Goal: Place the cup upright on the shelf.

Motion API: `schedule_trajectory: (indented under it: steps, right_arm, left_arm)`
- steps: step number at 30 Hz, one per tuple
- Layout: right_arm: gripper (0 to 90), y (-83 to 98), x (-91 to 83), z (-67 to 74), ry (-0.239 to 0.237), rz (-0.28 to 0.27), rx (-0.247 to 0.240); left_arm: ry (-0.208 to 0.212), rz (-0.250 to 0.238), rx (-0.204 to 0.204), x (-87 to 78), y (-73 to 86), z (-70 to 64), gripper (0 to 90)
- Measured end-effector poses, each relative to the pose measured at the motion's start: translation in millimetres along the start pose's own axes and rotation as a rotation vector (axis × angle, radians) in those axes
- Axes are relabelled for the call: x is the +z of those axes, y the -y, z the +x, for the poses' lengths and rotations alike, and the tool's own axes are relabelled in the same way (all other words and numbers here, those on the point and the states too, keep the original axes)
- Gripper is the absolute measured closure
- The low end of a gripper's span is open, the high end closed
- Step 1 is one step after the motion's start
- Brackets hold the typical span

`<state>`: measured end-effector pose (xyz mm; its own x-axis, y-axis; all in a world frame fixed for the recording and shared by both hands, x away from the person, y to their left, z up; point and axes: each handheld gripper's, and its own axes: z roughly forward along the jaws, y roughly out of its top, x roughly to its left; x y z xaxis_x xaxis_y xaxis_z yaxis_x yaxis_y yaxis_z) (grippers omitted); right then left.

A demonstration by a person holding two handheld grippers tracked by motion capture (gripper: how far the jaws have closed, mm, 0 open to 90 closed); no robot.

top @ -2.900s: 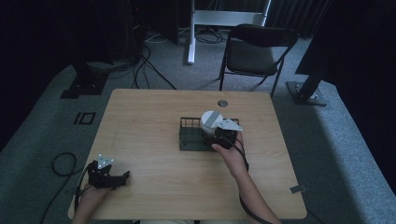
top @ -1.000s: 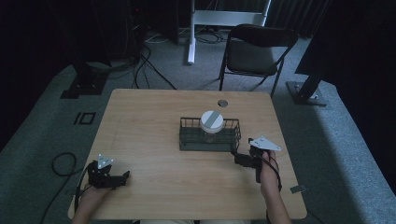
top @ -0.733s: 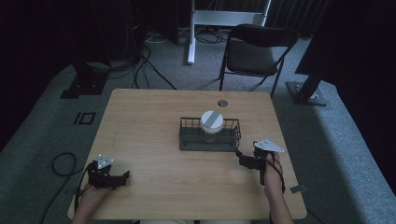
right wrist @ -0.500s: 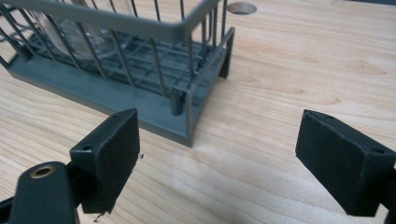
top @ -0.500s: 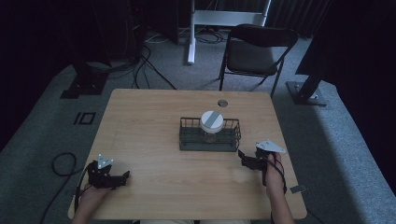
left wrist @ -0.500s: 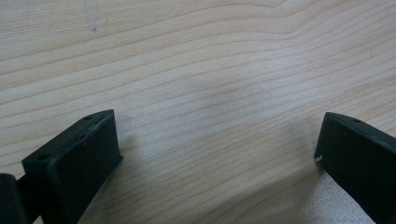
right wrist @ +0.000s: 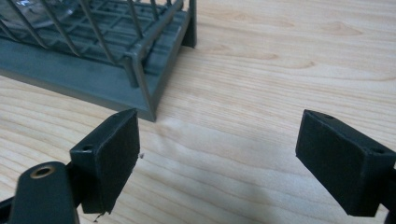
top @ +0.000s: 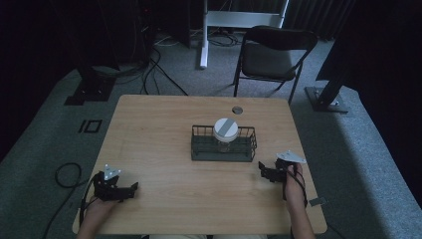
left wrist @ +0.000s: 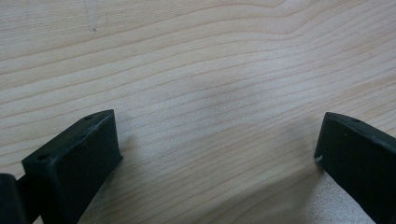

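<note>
High view: wooden table w/ a dark wire basket near centre; a jar w/ white lid stands upright inside it, roughly mid-basket. Left gripper sits at the near left corner of the table, held by a hand, well apart from the basket. Right gripper is at the near right, just beside the basket's right end, not touching; jaw state hard to read from up here for both. Folding chair stands beyond the far edge of the table, cables on the floor. Left gripper view: left gripper jaws spread wide, nothing btwn them, bare wood grain below. Right gripper view: right gripper jaws also wide apart and empty; basket corner sits just ahead of its left-hand jaw, close but w/ a gap of table showing.
</note>
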<state>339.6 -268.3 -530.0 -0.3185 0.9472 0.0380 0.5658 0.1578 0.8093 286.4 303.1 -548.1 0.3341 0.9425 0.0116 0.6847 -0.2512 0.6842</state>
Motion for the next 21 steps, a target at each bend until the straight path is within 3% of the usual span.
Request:
schedule_trajectory:
  steps: [5,6,21]
  right_arm:
    - [13.3,2.4,0.8,-2.7,0.021,0.012,0.008]
    - [13.3,4.8,1.8,-4.8,0.047,0.024,0.028]
    - [13.2,14.2,5.7,-14.2,0.105,0.068,0.068]
  left_arm:
    - [0.000,0.000,0.001,0.0,0.0,0.0,0.1]
    - [0.000,0.000,0.001,0.0,0.0,0.0,0.1]
    - [0.000,0.001,0.001,0.0,0.0,0.0,0.1]
